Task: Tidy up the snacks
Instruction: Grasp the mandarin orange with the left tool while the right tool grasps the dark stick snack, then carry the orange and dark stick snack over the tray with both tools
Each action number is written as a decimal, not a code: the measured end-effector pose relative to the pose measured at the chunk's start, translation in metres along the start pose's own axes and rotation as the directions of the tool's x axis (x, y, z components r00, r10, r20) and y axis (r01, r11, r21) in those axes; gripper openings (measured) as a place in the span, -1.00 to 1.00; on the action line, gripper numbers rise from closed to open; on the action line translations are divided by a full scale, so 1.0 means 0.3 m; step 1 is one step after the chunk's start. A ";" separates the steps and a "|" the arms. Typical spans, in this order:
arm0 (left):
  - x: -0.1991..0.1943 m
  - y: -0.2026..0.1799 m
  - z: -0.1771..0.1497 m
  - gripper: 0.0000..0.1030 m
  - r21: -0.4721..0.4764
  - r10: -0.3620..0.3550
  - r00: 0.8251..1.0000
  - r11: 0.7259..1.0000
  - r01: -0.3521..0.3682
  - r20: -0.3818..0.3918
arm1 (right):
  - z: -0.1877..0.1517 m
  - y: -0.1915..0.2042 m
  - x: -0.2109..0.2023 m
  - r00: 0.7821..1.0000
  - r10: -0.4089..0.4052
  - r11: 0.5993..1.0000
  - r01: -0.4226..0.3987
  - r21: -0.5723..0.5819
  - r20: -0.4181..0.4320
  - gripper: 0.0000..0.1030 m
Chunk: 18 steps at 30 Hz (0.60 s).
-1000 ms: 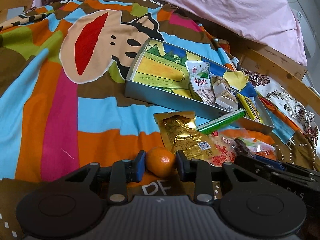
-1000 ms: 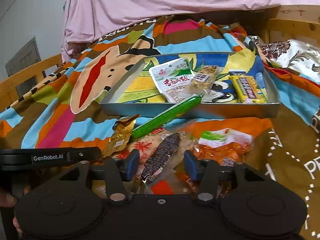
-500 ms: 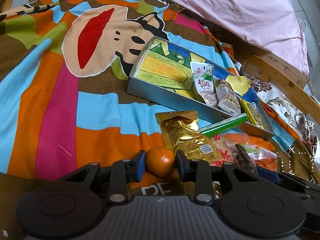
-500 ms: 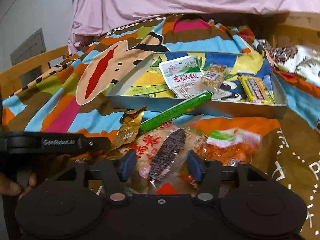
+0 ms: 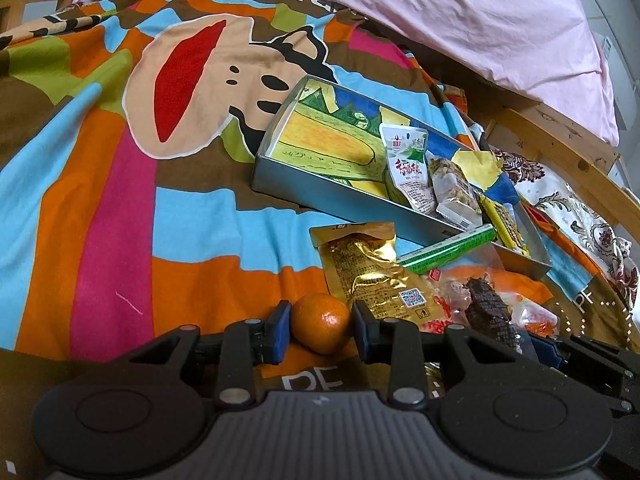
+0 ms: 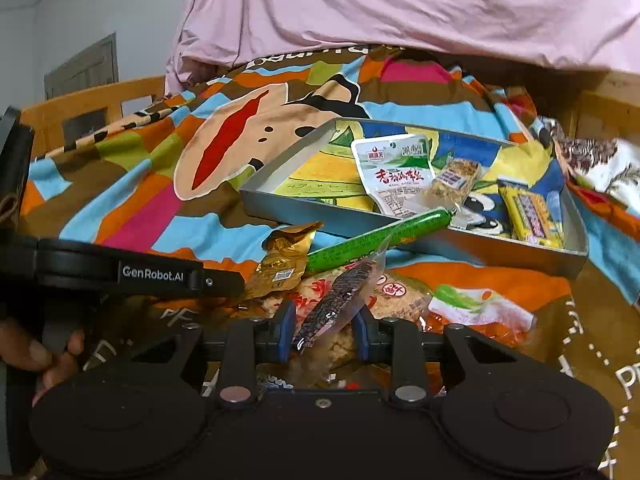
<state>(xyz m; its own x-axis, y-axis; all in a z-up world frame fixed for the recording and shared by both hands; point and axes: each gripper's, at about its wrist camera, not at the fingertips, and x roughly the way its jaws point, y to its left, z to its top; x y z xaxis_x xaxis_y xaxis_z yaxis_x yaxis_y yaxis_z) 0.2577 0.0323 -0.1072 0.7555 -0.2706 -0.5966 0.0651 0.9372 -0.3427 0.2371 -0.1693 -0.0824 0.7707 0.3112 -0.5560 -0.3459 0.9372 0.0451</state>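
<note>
- Left gripper pinches one small orange between its blue pads, low over the bedspread.
- Right gripper: jaws have just been closing, dark snack packet between them; pads look pressed on its wrapper, though the clear film makes contact hard to judge.
- One grey tray sits ahead, near wall facing both grippers.
- Inside tray, right half: one white pouch, one clear-wrapped bar, one yellow packet. Left half bare.
- One green stick leans over tray's near edge, tip inside.
- Loose pile in front of tray: one gold pouch, one red-print cracker bag, one orange bag.
- Open bedspread to the left of tray; pink sheet beyond; wooden frame close to tray's right end.
- Person's hand at lower left, on the left gripper's handle.
</note>
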 end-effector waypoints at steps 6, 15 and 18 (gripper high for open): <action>0.000 0.000 0.001 -0.32 -0.002 -0.002 1.000 1.000 0.002 0.001 | 0.000 -0.012 -0.004 0.998 0.062 0.997 -0.062 0.048 0.007 -0.16; -0.031 -0.015 -0.001 -0.32 0.013 -0.002 1.000 1.000 0.002 0.012 | 0.006 -0.011 -0.040 0.999 0.042 0.997 -0.043 0.057 0.018 -0.67; -0.059 -0.036 -0.011 -0.32 0.023 -0.011 1.000 1.000 0.010 0.022 | 0.001 0.017 -0.067 0.999 0.028 1.000 -0.028 0.009 0.019 -0.70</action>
<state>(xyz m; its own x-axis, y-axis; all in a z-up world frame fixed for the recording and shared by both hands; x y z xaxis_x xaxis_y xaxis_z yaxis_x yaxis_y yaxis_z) 0.2414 0.0263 -0.0953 0.7692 -0.2759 -0.5764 0.0879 0.9391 -0.3322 0.2201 -0.1707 -0.0707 0.7707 0.3400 -0.5388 -0.3626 0.9295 0.0679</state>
